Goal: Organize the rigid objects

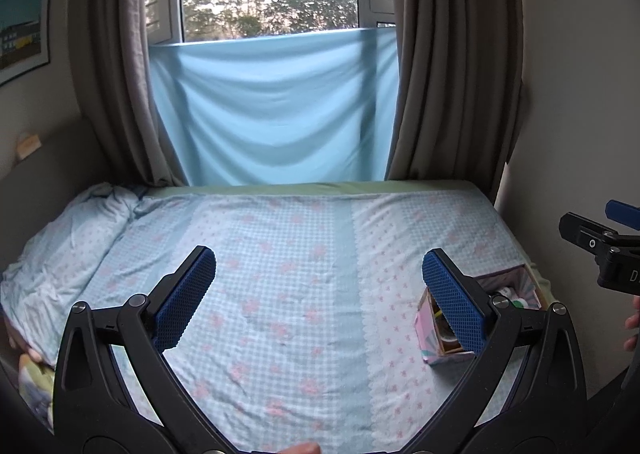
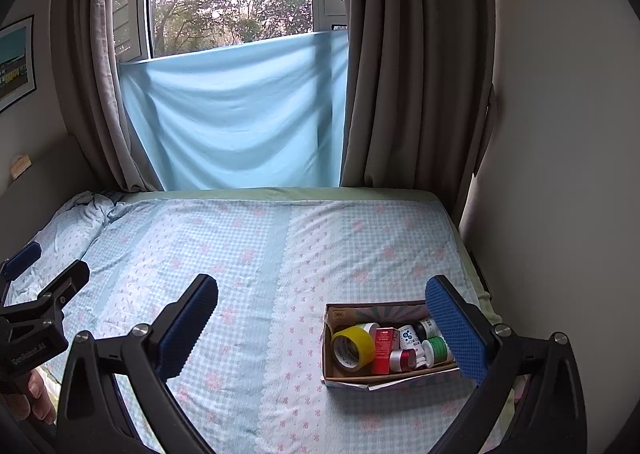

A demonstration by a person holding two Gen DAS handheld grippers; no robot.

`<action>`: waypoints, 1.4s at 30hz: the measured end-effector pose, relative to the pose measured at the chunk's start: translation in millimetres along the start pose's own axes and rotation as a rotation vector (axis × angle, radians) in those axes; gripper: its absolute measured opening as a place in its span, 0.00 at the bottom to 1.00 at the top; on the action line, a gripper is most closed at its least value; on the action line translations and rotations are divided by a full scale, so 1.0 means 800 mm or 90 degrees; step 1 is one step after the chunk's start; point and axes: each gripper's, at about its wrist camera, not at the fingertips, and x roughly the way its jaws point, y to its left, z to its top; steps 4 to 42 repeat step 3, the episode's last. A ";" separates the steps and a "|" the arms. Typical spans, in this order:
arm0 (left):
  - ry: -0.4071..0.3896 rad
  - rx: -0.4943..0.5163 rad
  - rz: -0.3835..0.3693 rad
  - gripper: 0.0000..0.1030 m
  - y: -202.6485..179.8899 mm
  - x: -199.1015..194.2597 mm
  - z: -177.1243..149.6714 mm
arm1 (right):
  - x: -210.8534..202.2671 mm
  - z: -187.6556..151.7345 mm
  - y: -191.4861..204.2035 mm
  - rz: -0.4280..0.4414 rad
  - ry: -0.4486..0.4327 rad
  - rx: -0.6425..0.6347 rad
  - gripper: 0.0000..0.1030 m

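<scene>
A cardboard box [image 2: 340,314] sits on the bed at the right, also in the left wrist view [image 1: 426,324]. It holds a yellow tape roll [image 2: 352,346], a red carton [image 2: 383,350], a green-capped bottle [image 2: 436,348] and other small containers. My right gripper [image 2: 320,324] is open and empty above the bed, its right finger over the box's right end. My left gripper [image 1: 318,296] is open and empty over the bed, left of the box. Each gripper shows at the edge of the other's view.
The bed [image 2: 240,254] has a checked blue sheet with pink flowers. A rumpled pillow [image 1: 60,246] lies at the left. Behind are grey curtains [image 2: 400,74], a blue cloth [image 2: 240,114] over the window, and a wall [image 2: 560,174] at the right.
</scene>
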 end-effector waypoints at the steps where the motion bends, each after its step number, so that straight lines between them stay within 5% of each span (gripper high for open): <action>1: -0.002 -0.003 -0.003 1.00 0.001 0.000 0.000 | -0.001 0.000 0.000 0.000 0.000 0.000 1.00; 42: -0.003 -0.005 -0.007 1.00 0.002 0.001 0.002 | 0.002 0.001 0.000 -0.001 0.002 0.000 1.00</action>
